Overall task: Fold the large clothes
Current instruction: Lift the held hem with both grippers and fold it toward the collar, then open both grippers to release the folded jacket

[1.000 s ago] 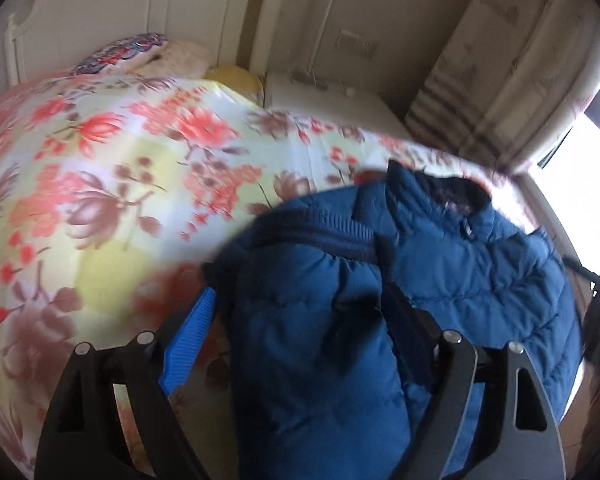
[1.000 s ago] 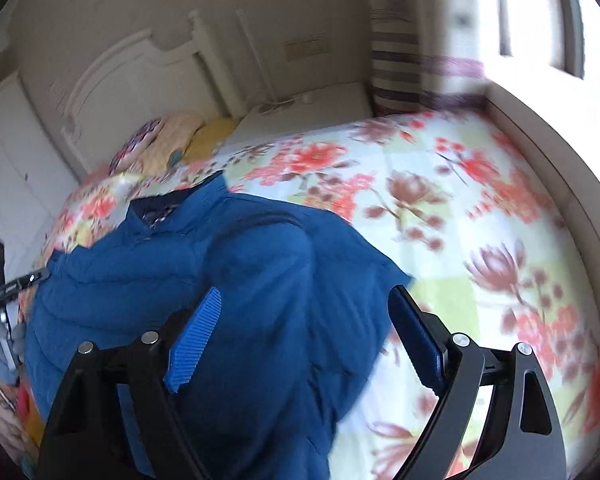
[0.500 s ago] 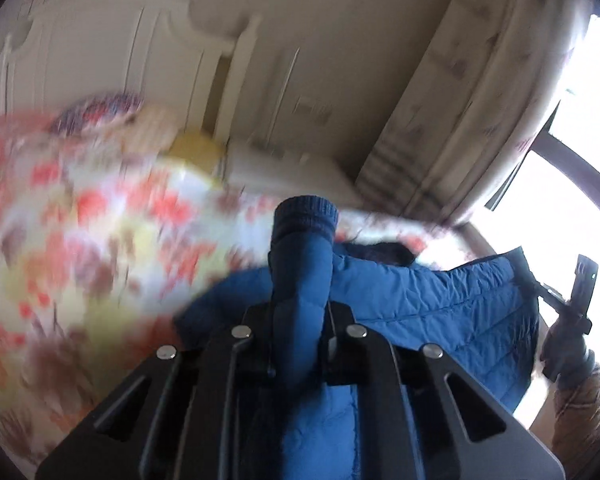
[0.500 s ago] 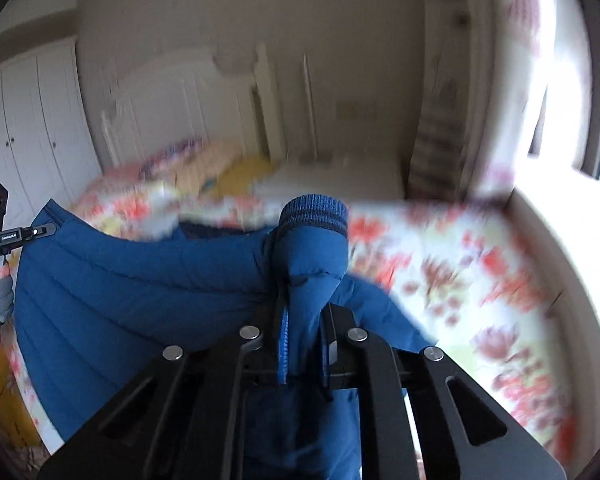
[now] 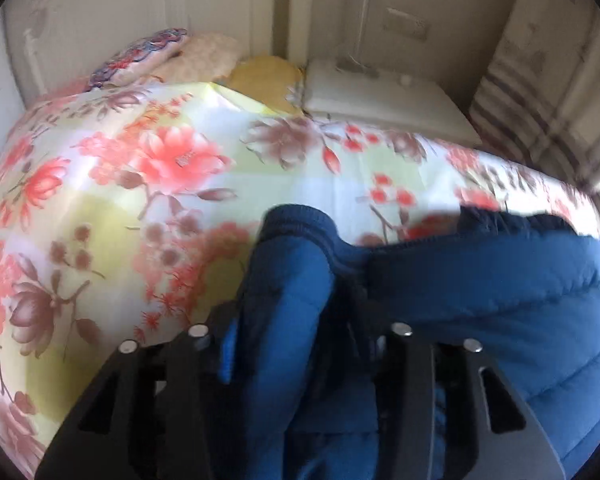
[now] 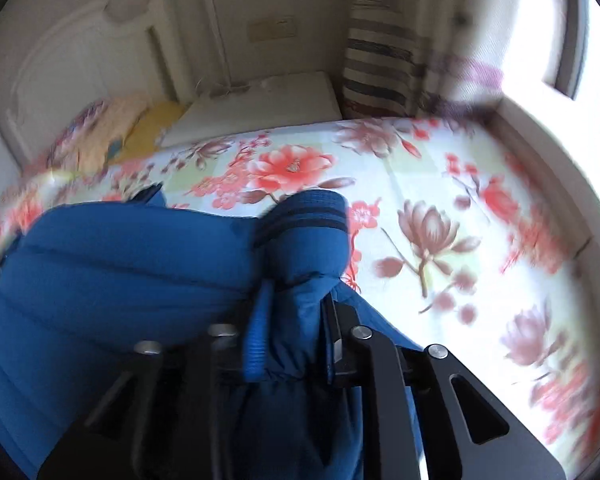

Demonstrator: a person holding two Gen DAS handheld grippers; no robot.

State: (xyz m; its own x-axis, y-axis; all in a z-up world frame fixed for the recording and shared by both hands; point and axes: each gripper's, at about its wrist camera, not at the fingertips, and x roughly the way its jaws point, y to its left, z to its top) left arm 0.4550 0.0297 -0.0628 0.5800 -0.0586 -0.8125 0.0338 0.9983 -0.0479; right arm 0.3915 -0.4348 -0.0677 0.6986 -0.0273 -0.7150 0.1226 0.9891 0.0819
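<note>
A blue padded jacket (image 5: pixel 480 292) lies on the flowered bed cover (image 5: pixel 140 160). In the left wrist view one sleeve (image 5: pixel 292 264) stands up between the jaws of my left gripper (image 5: pixel 292 332), ribbed cuff on top. Those jaws are opening and stand apart; a dark gap shows beside the sleeve on the right. In the right wrist view my right gripper (image 6: pixel 294 320) is shut on the other sleeve (image 6: pixel 308 240) just below its striped cuff. The jacket body (image 6: pixel 120 272) bulges to its left, low over the bed cover (image 6: pixel 440 200).
Patterned pillows (image 5: pixel 156 52) and a yellow cushion (image 5: pixel 264 76) lie at the white headboard. A white nightstand (image 5: pixel 380 96) and a striped curtain (image 5: pixel 540 80) stand beyond the bed. A pale window ledge (image 6: pixel 540 140) borders the bed on the right.
Both grippers closed on a sleeve and raised it, then tipped back down over the bed. The left jaws have since parted around their sleeve; the right ones stay clamped.
</note>
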